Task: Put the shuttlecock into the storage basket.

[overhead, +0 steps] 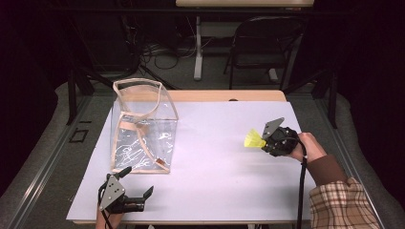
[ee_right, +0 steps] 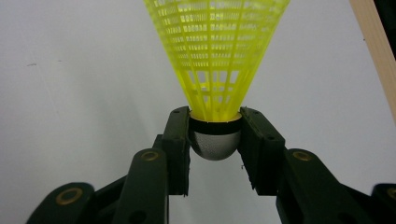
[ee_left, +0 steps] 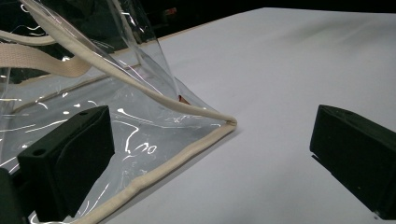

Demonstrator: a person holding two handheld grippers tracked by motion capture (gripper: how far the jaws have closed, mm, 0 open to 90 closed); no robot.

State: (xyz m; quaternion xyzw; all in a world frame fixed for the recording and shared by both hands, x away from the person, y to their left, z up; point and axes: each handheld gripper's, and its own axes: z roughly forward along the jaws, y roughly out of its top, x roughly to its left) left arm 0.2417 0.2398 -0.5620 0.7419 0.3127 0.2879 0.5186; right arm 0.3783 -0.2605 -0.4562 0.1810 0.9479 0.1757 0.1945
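A clear plastic bag [overhead: 143,129] with cream trim stands upright at the table's left, its top open. My left gripper [overhead: 138,181] rests open near the front edge, just in front of the bag. In the left gripper view the bag's bottom corner [ee_left: 224,123] lies between the two wide-apart jaws, nearer the left one. At the right, a little above the table, my right gripper [overhead: 264,140] is shut on a yellow shuttlecock [overhead: 253,139]. The right gripper view shows the jaws clamped on the shuttlecock's grey cap [ee_right: 215,144], the mesh skirt [ee_right: 217,51] pointing away.
A white sheet [overhead: 215,167] covers the table, with a wooden edge [overhead: 224,95] at the back. A folding chair [overhead: 262,43] and a table leg [overhead: 197,47] stand beyond it. A plaid sleeve [overhead: 341,205] enters at the bottom right.
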